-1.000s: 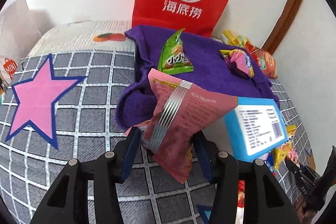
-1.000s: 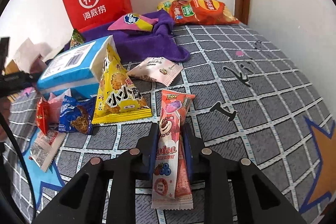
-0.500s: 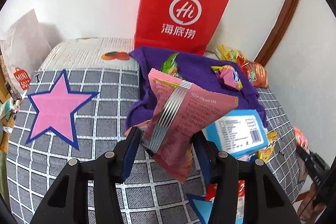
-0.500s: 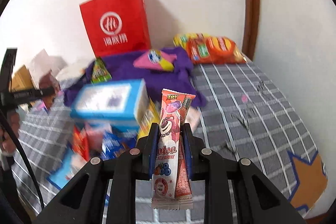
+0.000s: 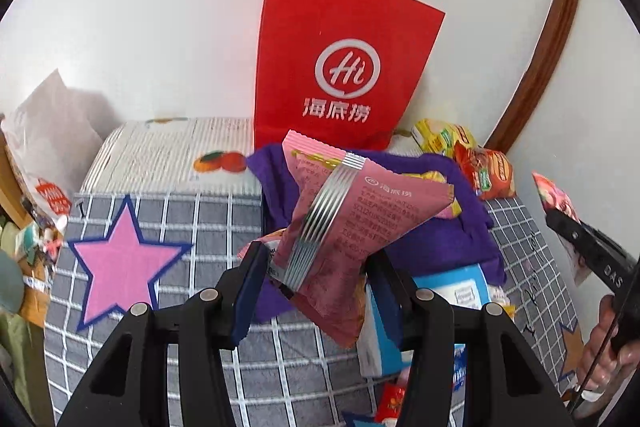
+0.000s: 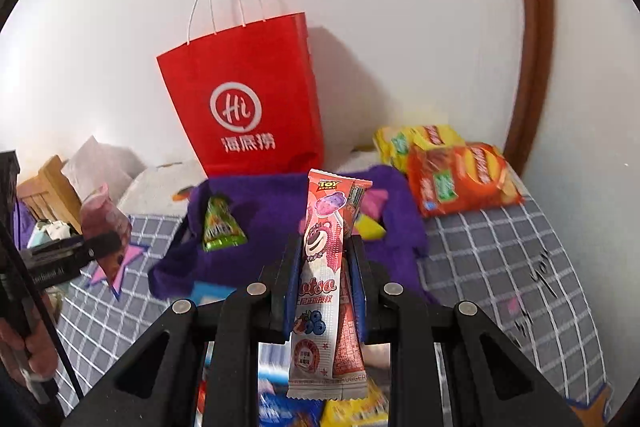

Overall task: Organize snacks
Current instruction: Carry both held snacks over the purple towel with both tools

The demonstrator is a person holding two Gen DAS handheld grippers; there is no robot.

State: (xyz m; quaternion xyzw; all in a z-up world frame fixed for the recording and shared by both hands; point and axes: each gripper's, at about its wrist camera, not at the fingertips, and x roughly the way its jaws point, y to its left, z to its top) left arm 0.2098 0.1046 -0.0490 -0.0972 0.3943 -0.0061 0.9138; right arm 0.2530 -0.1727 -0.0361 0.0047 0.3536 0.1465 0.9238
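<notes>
You are gripping a pink packet (image 5: 340, 223) in your left gripper (image 5: 316, 291) and a long candy stick (image 6: 326, 267) in your right gripper (image 6: 322, 291), both facing the red bag (image 6: 248, 99) standing ahead, its mouth above them.

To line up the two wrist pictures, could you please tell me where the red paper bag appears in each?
Left wrist view: the red paper bag stands upper centre, against the wall.
Right wrist view: red paper bag stands left of centre, against the wall.
Shared landmark: the purple cloth lying just in front of it.
</notes>
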